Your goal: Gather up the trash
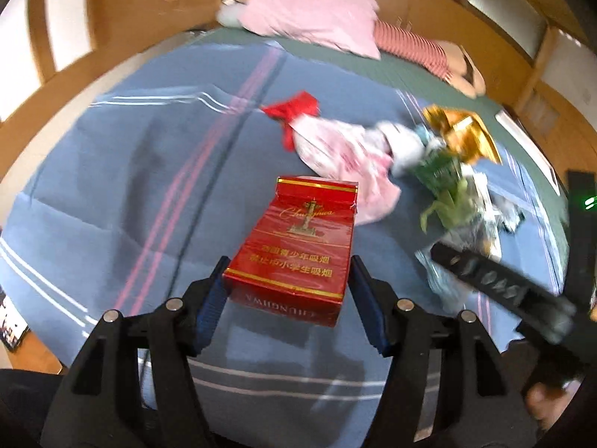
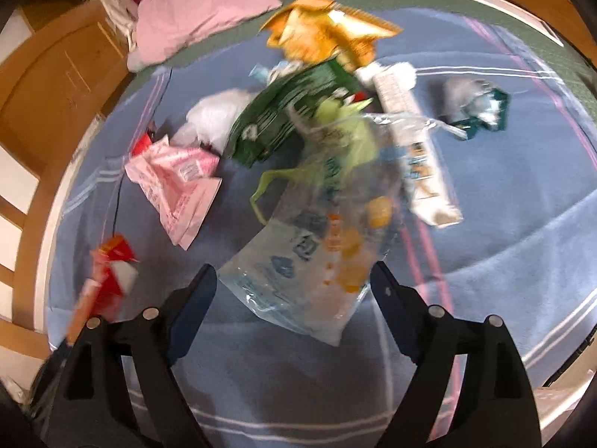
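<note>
A red cigarette pack [image 1: 298, 246] lies on the blue blanket [image 1: 130, 186], its near end between the fingers of my open left gripper [image 1: 287, 287]; a gap shows on each side. My right gripper [image 2: 294, 291] is open over a clear printed plastic bag [image 2: 309, 257], whose near end lies between the fingers. Behind it are a green packet [image 2: 283, 119], a gold wrapper [image 2: 324, 33], a pink wrapper [image 2: 179, 183], a white carton strip [image 2: 414, 149] and a crumpled silver-green wrapper [image 2: 477, 108]. The red pack shows blurred at the left in the right wrist view [image 2: 108, 272].
A pink bag with a red ribbon [image 1: 328, 142] lies behind the pack. A pink pillow [image 1: 309, 15] and a striped doll [image 1: 414, 48] lie at the head of the bed. Wooden furniture surrounds the bed. My right gripper's body [image 1: 503, 287] crosses the right side of the left wrist view.
</note>
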Available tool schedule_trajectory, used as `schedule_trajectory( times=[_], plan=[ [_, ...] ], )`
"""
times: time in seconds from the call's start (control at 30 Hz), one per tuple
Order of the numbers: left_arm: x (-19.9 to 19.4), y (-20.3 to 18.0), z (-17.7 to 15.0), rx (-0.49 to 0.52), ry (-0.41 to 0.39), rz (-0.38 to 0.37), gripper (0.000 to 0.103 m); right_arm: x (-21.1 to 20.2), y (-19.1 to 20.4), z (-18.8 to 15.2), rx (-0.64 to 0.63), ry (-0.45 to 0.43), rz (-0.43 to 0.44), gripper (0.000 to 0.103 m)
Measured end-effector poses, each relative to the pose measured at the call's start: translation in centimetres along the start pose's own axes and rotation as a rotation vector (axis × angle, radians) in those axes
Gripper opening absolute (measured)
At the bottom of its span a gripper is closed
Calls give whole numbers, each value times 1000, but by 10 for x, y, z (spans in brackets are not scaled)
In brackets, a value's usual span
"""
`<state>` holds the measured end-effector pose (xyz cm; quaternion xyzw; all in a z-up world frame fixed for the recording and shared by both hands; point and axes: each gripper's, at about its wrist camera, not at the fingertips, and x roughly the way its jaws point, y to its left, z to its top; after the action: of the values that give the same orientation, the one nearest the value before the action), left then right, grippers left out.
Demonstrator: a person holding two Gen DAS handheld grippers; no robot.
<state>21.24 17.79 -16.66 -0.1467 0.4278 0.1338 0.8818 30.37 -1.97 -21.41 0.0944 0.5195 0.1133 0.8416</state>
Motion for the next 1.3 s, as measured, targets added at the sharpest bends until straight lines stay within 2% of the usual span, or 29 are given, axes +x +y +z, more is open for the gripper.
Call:
schedule_trajectory(
  times=[0.07, 0.13, 0.17, 0.23, 0.33, 0.67, 0.9, 0.97, 1.2, 1.3],
  plan=[
    [-5, 6, 3, -21, -17, 7, 64, 5, 11, -2, -43, -4, -31, 78],
    [-9, 12, 1, -36, -25, 7, 64, 6, 21, -5, -90, -6, -45, 47],
    [-9, 13, 2, -42, -25, 6, 64, 6, 25, -8, -109, 3, -39, 43],
    [-10, 15, 1, -45, -26, 6, 64, 2, 29, -11, -135, -3, -23, 25],
    [-11, 16, 0, -51, -29, 7, 64, -10, 33, -12, -172, -32, -6, 19],
    [-9, 16, 0, -65, -29, 10, 64, -43, 21, -15, -182, -76, 64, 18],
    [-9, 16, 0, -64, -25, 13, 64, -36, 9, -15, -144, -48, 41, 19],
    [-9, 17, 0, -66, -27, 14, 64, -34, 4, -17, -128, -40, 46, 23],
    [-9, 18, 0, -71, -29, 15, 64, -36, -14, -18, -70, -52, 22, 50],
    [-9, 18, 0, -71, -29, 16, 64, -39, -24, -17, -39, -61, 9, 54]
  ],
)
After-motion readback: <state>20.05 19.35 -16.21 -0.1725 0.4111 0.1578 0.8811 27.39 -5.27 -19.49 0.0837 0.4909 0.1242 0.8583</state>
